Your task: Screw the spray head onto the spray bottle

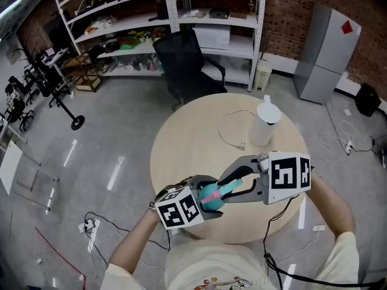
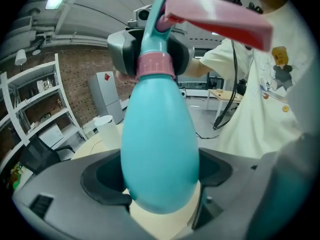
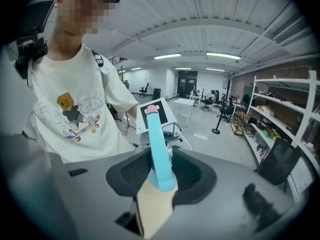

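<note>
My left gripper (image 2: 160, 189) is clamped on the belly of the bottle (image 2: 159, 134) and holds it off the table (image 1: 193, 144), neck aimed at my right gripper (image 3: 161, 174). Its jaws are partly closed, with the pads on the head (image 3: 159, 149) at the pink collar (image 2: 156, 65), so one can steady while the other turns. Beyond both, a white jug (image 1: 265, 122) and a cable (image 1: 230, 135) lie well apart, and nothing blocks me.

Round wooden table (image 1: 193, 144) is the anchor here. A white lidded jug (image 1: 265, 124) sits on its far right side, with a thin cable (image 1: 227, 132) looping on the tabletop just left of that. A black office chair (image 1: 184, 65) is tucked at the table's far edge, with white shelving (image 1: 139, 17) behind it. A grey cabinet (image 1: 326, 53) stands off past the table's right, and there's a power strip (image 1: 89, 225) on the floor to its left.
</note>
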### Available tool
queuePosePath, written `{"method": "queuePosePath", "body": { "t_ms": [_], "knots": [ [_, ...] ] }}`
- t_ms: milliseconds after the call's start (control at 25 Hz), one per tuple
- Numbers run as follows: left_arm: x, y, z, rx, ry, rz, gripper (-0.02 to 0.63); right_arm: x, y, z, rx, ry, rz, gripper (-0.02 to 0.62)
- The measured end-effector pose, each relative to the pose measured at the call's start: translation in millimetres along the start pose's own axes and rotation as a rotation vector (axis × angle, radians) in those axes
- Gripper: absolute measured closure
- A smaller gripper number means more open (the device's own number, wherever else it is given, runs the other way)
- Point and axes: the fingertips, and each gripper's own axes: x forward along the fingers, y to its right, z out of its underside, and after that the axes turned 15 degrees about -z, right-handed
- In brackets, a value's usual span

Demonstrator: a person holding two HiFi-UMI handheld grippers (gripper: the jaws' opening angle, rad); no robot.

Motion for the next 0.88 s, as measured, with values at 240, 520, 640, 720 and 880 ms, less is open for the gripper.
{"method": "queuePosePath", "body": {
  "t_ms": [240,520,640,720,880],
  "knots": [
    [1.1,-14.1,-9.7,-0.132,0.064,-0.168,0.199,-9.0,9.3,-3.2,0.059,0.094,0.040,0.463],
    [0.3,-74.3,5.9,-0.279,-0.082,-0.766,0.198,-25.7,50.4,3.9,0.210,0.141,0.280,0.463],
    [-0.4,-92.1,12.7,-0.314,-0.127,-0.918,0.198,-30.1,66.7,8.6,0.332,0.167,0.386,0.463],
    [0.8,-97.5,12.7,-0.340,-0.128,-0.949,0.199,-32.5,72.0,9.3,0.383,0.182,0.421,0.463],
    [6.7,-97.6,9.0,-0.373,-0.101,-0.904,0.198,-32.2,71.9,11.6,0.401,0.206,0.420,0.457]
  ]
}}
